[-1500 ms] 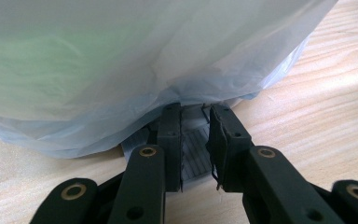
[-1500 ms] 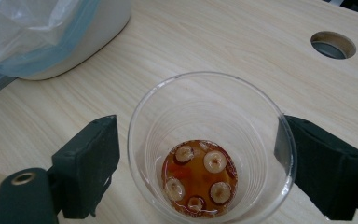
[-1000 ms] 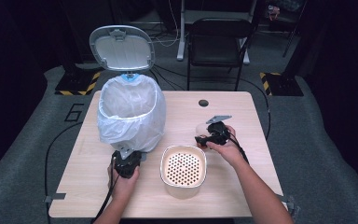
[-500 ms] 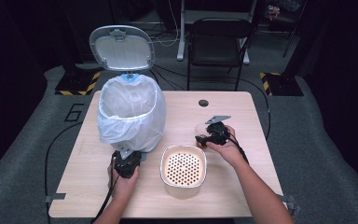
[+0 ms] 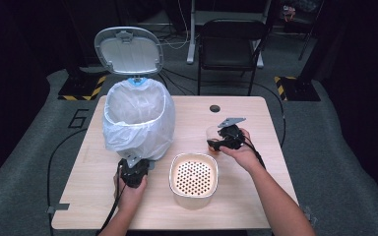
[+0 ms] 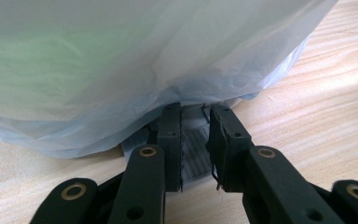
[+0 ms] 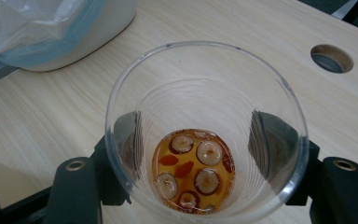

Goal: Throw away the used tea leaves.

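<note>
2 tongs: right (image 7: 200,154) clasps a clear cup (image 7: 205,130) of amber liquid, left (image 6: 196,135) narrowly parted.

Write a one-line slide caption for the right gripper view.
Right claw clasping a clear plastic cup holding amber liquid and sliced dried fruit above a wooden table.

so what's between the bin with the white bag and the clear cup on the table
Bare wood, in the high view: nothing sits between the white-bagged bin and the clear plastic cup held by the right hand-held gripper. The round perforated cream container lies nearer the person.
</note>
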{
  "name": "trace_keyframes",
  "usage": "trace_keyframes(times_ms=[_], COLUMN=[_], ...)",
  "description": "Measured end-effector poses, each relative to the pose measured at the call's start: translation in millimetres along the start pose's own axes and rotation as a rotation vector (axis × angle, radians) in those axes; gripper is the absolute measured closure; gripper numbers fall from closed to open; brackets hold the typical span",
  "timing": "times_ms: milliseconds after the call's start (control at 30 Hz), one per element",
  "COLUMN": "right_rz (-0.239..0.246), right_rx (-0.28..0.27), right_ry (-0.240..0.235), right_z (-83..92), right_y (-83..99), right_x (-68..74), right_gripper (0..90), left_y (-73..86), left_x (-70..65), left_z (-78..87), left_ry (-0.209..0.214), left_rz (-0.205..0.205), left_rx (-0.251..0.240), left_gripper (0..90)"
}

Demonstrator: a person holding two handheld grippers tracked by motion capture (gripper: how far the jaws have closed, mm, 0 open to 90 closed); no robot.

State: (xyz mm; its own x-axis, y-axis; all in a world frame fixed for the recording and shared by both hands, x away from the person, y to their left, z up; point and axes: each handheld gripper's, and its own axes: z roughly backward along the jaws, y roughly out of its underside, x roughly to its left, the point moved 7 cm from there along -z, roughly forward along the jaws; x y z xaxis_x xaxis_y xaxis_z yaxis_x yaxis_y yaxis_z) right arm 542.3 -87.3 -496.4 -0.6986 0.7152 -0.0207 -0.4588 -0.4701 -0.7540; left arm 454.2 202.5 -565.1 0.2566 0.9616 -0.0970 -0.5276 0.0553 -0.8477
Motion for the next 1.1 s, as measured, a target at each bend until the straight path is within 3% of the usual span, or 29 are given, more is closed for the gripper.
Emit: trace_keyframes(times_ms=[233, 467, 767, 900, 1033, 1100], right_rz=[0.052, 0.114, 0.135, 0.178, 0.182, 0.213], right_rx=[-0.008, -0.029, -0.055, -0.070, -0.091, -0.091], right_ry=[-0.010, -0.060, -0.099, -0.122, -0.161, -0.189], right_z=[9.8, 17.4, 24.8, 29.9, 35.9, 39.6], right_y=[-9.6, -21.0, -27.5, -32.2, -35.5, -36.2], right_x=[3.1, 10.7, 16.0, 18.2, 21.7, 23.5], right_gripper=[35.4, 35.5, 35.3, 35.4, 35.7, 36.1], left_y=[0.2, 0.1, 0.1, 0.2, 0.0, 0.2], left_x=[0.3, 0.2, 0.1, 0.1, 0.0, 0.0], left_z=[0.2, 0.2, 0.1, 0.3, 0.0, 0.3], left_ry=[0.000, 0.000, -0.001, 0.001, -0.001, 0.001], left_rz=[-0.005, -0.004, -0.003, -0.005, -0.002, -0.004], left_rx=[0.003, 0.002, 0.001, 0.004, 0.000, 0.005], left_gripper=[74.9, 74.8, 74.8, 74.8, 74.8, 74.9])
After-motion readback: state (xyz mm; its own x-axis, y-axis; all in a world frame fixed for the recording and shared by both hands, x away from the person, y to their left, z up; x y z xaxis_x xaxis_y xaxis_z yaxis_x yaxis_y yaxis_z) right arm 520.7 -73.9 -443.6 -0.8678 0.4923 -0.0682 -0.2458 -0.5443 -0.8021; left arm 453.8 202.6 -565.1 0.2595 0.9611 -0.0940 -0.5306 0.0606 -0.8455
